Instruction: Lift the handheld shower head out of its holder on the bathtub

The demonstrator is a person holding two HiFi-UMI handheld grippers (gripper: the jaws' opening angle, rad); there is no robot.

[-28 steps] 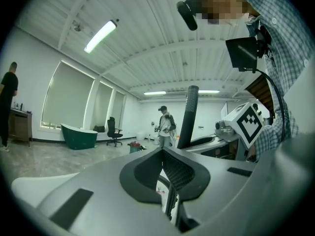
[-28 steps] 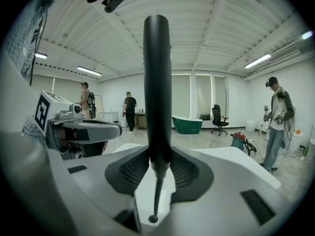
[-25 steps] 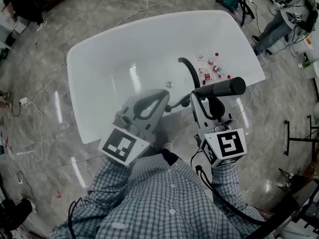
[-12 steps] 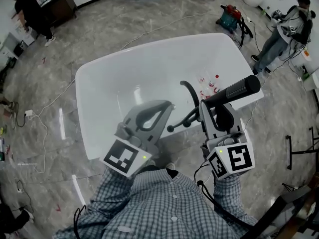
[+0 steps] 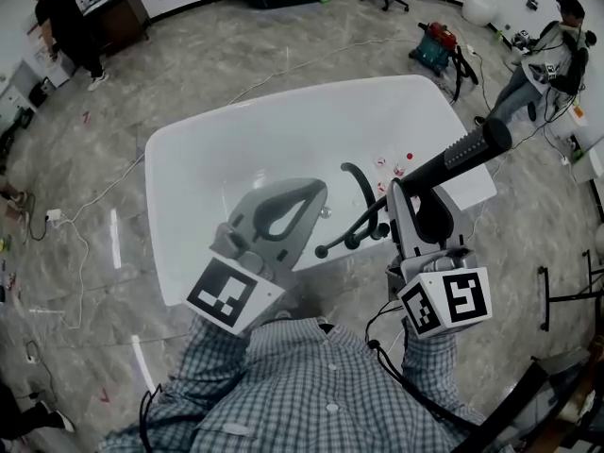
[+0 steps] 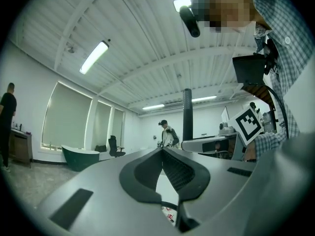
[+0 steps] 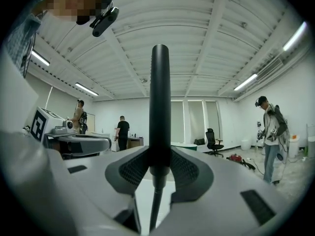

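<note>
Below you sits the white oval bathtub (image 5: pixel 217 149). Above its near rim, your right gripper (image 5: pixel 415 196) has its jaws clamped on the black ribbed handheld shower head (image 5: pixel 467 151), apparently lifted clear so its hose (image 5: pixel 354 234) trails freely. Your left gripper (image 5: pixel 307 196) hovers alongside over the tub, jaws together and empty.

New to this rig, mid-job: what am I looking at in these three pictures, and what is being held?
No robot arm: a person holds a two-jaw gripper in each hand; the marker cubes belong to them. One picture comes from a head camera looking down at a white bathtub with small red-and-white items inside. The other two come from cameras riding on each gripper, looking along its jaws. The left gripper is shut on nothing. The right gripper clamps the black shower head, its hose hanging below.
</note>
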